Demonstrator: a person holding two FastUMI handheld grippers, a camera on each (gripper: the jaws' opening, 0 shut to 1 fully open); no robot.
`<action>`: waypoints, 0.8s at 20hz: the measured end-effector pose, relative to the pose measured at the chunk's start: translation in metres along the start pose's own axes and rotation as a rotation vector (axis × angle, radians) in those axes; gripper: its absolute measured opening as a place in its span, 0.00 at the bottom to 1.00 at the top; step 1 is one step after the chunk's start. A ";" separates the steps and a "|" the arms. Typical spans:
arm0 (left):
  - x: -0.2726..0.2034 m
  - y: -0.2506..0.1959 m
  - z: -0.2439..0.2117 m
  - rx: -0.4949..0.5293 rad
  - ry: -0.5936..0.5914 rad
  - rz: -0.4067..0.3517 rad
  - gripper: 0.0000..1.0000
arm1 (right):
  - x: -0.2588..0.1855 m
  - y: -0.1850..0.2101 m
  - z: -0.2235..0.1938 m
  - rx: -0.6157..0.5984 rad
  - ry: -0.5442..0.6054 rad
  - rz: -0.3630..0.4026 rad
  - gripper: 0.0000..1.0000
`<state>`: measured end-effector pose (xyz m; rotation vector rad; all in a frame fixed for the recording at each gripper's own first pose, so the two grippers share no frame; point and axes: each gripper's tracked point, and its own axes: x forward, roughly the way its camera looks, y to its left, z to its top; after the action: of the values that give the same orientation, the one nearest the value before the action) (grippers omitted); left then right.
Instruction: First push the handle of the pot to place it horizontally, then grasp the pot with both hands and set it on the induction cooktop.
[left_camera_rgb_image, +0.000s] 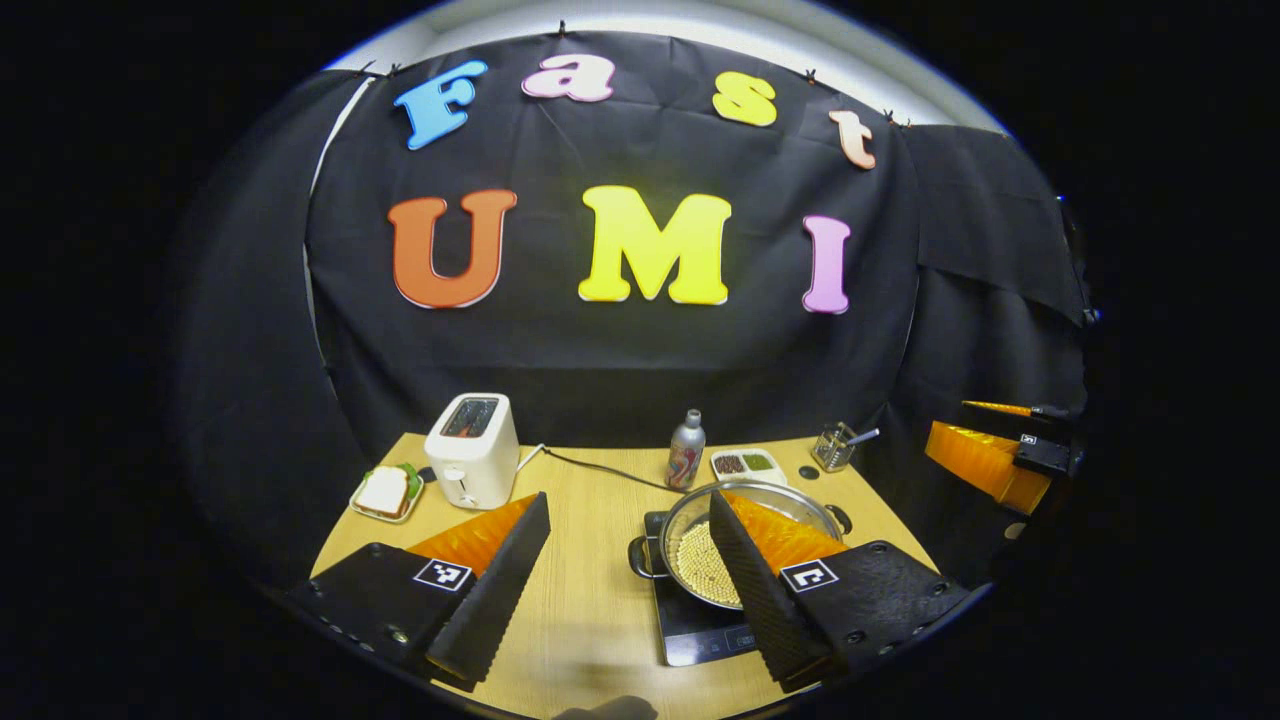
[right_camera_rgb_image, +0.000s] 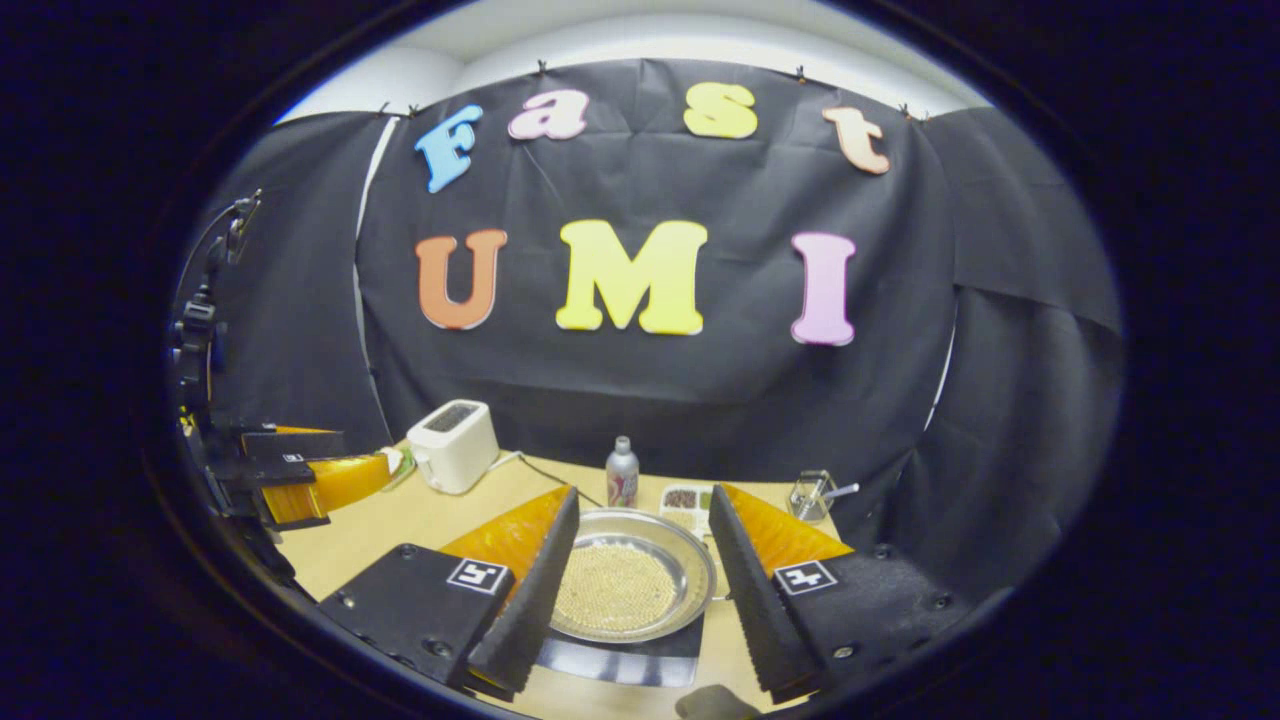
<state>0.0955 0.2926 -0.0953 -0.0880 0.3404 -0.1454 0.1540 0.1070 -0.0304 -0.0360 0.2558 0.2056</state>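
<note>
A steel pot holding small pale beads sits on the dark induction cooktop at the table's right front. Its side handles, one being, point left and right. My left gripper hangs open above the table, its right finger overlapping the pot's rim in the picture and nothing between the fingers. In the right gripper view the pot lies on the cooktop, beyond my open right gripper, which holds nothing. The right gripper appears off the table's right edge; the left gripper is at the far left.
A white toaster with its cable stands at the back left, beside a plate with a sandwich. Along the back are a bottle, a two-part dish and a glass jar with a spoon.
</note>
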 end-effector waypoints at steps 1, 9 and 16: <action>-0.017 0.001 0.013 -0.004 -0.037 -0.001 0.96 | -0.014 0.005 0.013 0.002 -0.043 -0.001 0.93; -0.121 0.005 0.091 0.021 -0.290 0.008 0.95 | -0.120 0.017 0.083 0.052 -0.253 -0.020 0.99; -0.176 0.012 0.087 0.031 -0.331 0.124 0.95 | -0.161 -0.018 0.080 0.076 -0.277 -0.017 1.00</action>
<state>-0.0375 0.3372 0.0422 -0.0588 0.0125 -0.0122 0.0251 0.0622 0.0882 0.0653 -0.0127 0.1816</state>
